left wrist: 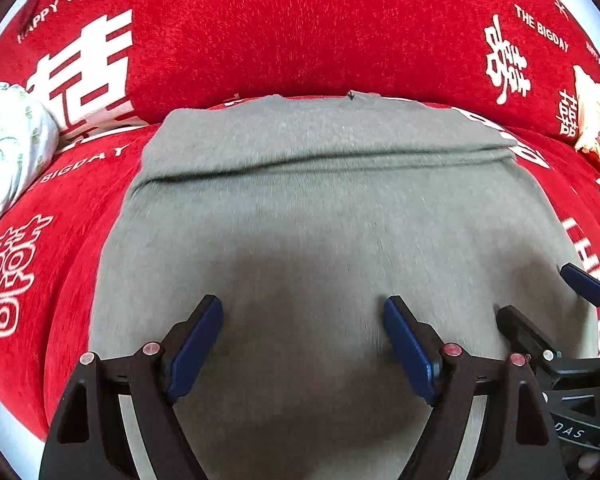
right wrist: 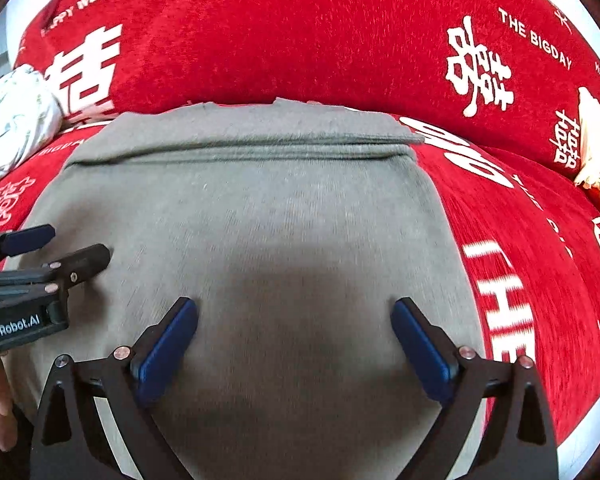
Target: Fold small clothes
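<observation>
Red printed sofa cover (left wrist: 300, 32) lay under a grey garment (left wrist: 320, 208), spread flat mid-seat. Left gripper (left wrist: 303, 312) and right gripper (right wrist: 294, 314) hovered above its near part, jaws wide, holding nothing.

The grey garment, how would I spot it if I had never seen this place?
Find the red sofa cover printed with white lettering. The grey garment lies spread flat on the seat, its far edge folded into a band. It is the only plain grey cloth; the white floral bundle at left is crumpled and patterned.
</observation>
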Demonstrator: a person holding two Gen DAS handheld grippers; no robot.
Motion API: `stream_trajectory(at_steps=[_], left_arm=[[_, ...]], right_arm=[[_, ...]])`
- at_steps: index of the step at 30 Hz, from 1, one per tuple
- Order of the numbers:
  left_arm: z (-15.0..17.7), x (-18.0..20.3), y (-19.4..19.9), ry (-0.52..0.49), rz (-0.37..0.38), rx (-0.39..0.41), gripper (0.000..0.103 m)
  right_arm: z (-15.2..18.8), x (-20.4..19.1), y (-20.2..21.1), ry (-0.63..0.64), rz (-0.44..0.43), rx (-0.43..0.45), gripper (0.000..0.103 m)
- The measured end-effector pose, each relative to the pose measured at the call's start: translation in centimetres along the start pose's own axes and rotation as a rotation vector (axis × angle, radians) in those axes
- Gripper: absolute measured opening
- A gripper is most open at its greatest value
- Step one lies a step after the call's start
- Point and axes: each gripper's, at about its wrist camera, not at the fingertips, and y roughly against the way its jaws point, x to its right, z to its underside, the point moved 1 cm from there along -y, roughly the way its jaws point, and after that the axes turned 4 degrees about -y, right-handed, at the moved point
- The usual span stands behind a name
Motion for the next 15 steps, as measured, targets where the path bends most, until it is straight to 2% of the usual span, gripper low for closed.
stream_trajectory(at_steps=[3,6,10,14,15], left_arm=[[1.4,0.0,0.9,0.001,-0.001,0.004,0.084],[3.1,0.3,1.7,-0.003,-0.012,0.001,0.098],[5.5,0.4,2.8,0.007,-0.008,0.0,0.098],[7.6,0.7,3.7,-0.011,0.002,-0.041,0.098],[8.0,0.8,3.8,-0.02,0.001,-0.051,0.101]], right_arm=[[1.6,0.1,1.1,0.011,-0.006,0.01,0.098],[3.0,0.2,2.2,0.029,-0.013,0.01,0.098],[5.1,0.5,3.3,0.036,-0.024,0.0,0.102],[7.0,0.6,4.2,0.047,-0.03,0.0,0.102],[7.3,0.6,4.3,0.053,-0.032,-0.014,0.102]])
